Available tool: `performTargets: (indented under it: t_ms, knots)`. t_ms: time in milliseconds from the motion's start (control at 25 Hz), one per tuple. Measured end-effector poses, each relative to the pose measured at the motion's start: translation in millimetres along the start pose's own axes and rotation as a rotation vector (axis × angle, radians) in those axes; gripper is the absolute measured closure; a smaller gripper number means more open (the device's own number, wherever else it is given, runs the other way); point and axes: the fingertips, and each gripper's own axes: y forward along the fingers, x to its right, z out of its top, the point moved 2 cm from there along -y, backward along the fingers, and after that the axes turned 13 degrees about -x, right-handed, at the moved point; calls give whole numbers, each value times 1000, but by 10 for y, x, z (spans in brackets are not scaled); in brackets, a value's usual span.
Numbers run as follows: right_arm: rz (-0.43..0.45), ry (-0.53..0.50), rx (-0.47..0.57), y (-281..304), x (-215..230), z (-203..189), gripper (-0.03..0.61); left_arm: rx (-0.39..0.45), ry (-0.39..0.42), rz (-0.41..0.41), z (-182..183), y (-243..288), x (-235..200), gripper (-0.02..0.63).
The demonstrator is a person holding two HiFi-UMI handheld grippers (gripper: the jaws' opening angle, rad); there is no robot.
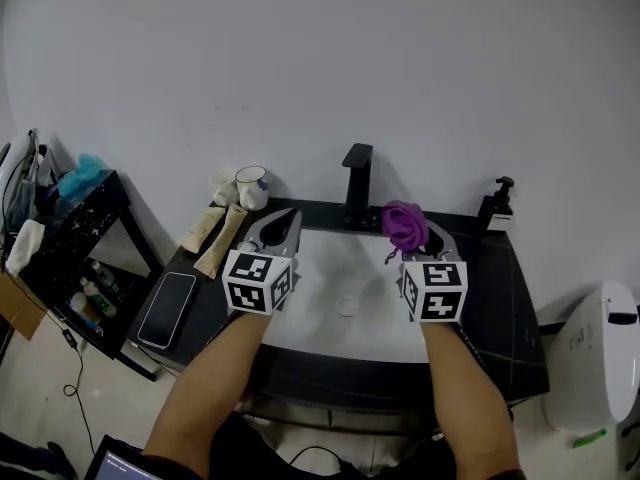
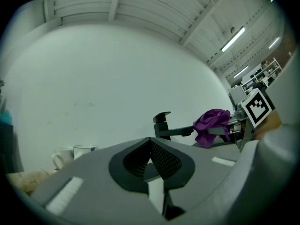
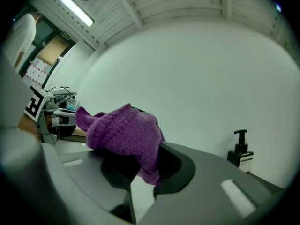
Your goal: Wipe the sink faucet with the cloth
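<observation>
A black faucet [image 1: 357,181] stands upright at the back of the white sink [image 1: 345,303]; it also shows in the left gripper view as the faucet [image 2: 164,127]. My right gripper [image 1: 415,236] is shut on a purple knitted cloth [image 1: 403,224], held just right of the faucet's base. In the right gripper view the cloth [image 3: 125,135] bulges out of the closed jaws. My left gripper [image 1: 278,230] hovers over the sink's left rim, shut and holding nothing; its jaws meet in the left gripper view [image 2: 149,159].
A white mug [image 1: 252,186] and cream tubes [image 1: 212,236] sit back left on the dark counter [image 1: 500,308]. A phone [image 1: 167,308] lies at the left edge. A black pump bottle [image 1: 496,206] stands back right. A cluttered black rack [image 1: 70,258] is at far left.
</observation>
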Motion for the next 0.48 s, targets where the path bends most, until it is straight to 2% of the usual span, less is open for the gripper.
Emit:
performTargets:
  t_ms: [480]
  knots:
    - [-8,-48,4,2,-55,-6,515,-2,-2,0,-9,5,-25,597]
